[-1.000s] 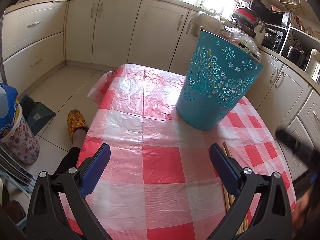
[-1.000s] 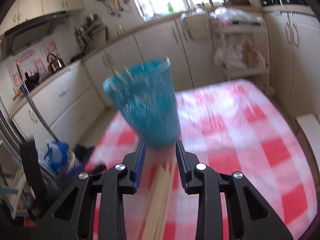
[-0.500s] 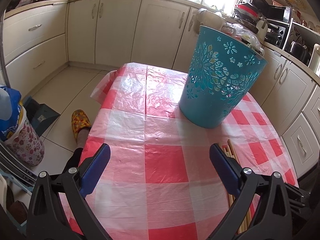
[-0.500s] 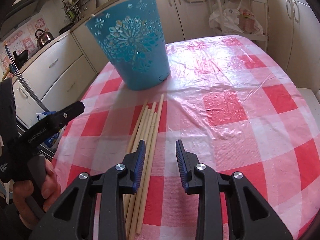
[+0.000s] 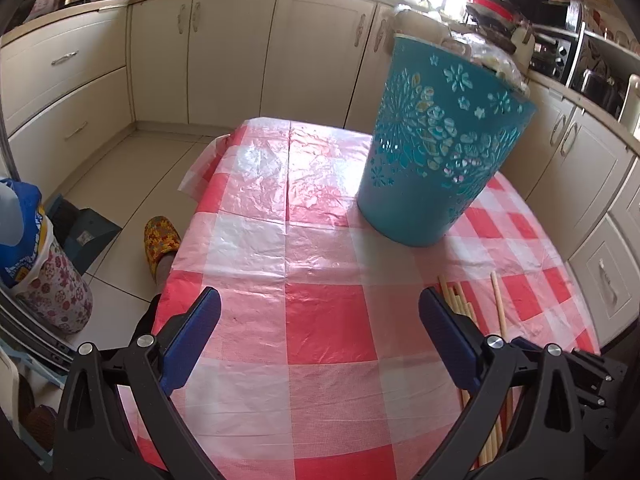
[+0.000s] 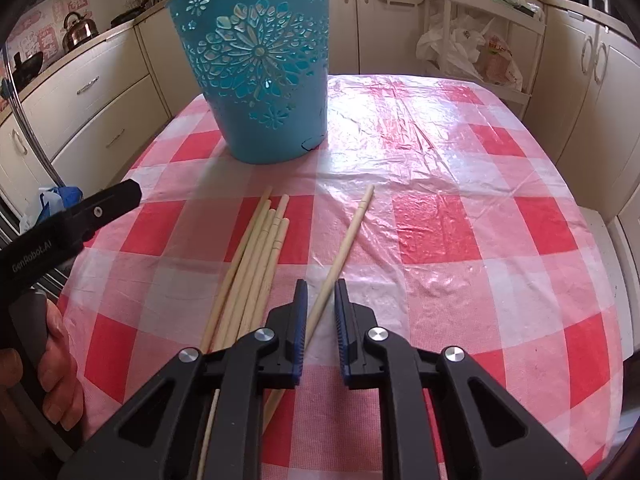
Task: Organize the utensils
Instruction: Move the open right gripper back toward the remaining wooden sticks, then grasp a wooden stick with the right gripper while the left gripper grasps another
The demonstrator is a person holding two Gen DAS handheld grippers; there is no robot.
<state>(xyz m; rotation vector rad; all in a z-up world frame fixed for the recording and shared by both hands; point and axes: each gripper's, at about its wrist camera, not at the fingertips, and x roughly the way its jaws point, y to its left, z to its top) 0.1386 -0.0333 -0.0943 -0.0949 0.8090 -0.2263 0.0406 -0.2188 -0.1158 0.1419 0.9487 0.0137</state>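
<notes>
A teal cut-out bucket (image 6: 256, 64) stands on the red-and-white checked table (image 6: 460, 216); it also shows in the left wrist view (image 5: 436, 148). Several pale wooden chopsticks (image 6: 256, 260) lie in a bundle in front of it. One single chopstick (image 6: 348, 240) lies apart to their right and runs between the fingers of my right gripper (image 6: 322, 300), whose narrow jaws do not visibly clamp it. My left gripper (image 5: 320, 320) is wide open and empty over the table, with the chopsticks (image 5: 460, 300) by its right finger.
Cream kitchen cabinets (image 5: 224, 56) surround the table. A slippered foot (image 5: 160, 240) and a floral container (image 5: 48, 292) are on the floor at the left. A white rack with plastic bags (image 6: 472, 44) stands behind the table. The left gripper's body (image 6: 68, 224) shows at the right wrist view's left edge.
My right gripper has dropped low to the table and its fingers now straddle one chopstick, which lies apart from the bundle. The left gripper has hardly moved.
</notes>
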